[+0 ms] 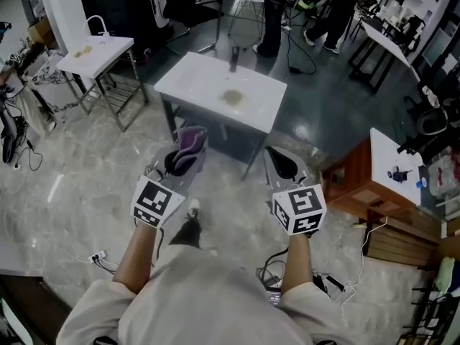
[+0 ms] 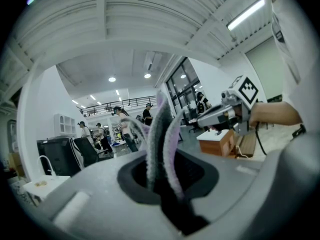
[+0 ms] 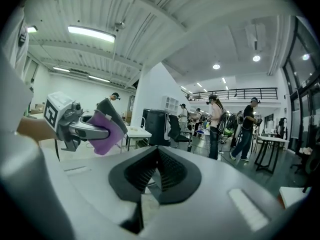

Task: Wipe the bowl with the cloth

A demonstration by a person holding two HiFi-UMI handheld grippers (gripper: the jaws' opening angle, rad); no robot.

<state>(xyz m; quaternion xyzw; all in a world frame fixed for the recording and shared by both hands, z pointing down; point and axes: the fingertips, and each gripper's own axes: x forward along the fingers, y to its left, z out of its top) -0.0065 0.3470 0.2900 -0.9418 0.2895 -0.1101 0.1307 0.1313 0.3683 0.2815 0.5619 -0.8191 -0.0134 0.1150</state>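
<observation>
The left gripper [image 1: 184, 157] is clamped on a purple-and-grey cloth [image 1: 189, 142]. In the left gripper view the folds stand up out of the pinched jaws. The right gripper [image 3: 158, 173] is at 3 o'clock of the left one and near it. Its jaws are closed together with nothing between them. Both grippers point toward 12 o'clock in the head view, held out over the marble floor [image 1: 79, 185].

A white table [image 1: 194, 77] stands at 12 o'clock of the grippers, well apart from them. Near its middle lies a small tan thing [image 1: 231, 97], too small to tell whether it is the bowl. A dark upright object [image 1: 233, 58] stands at the table's far edge. A second white table [image 1: 108, 49] is at 10 o'clock, and a wooden cabinet [image 1: 356, 185] at 3 o'clock. People [image 1: 272, 13] stand beyond, at 12 o'clock.
</observation>
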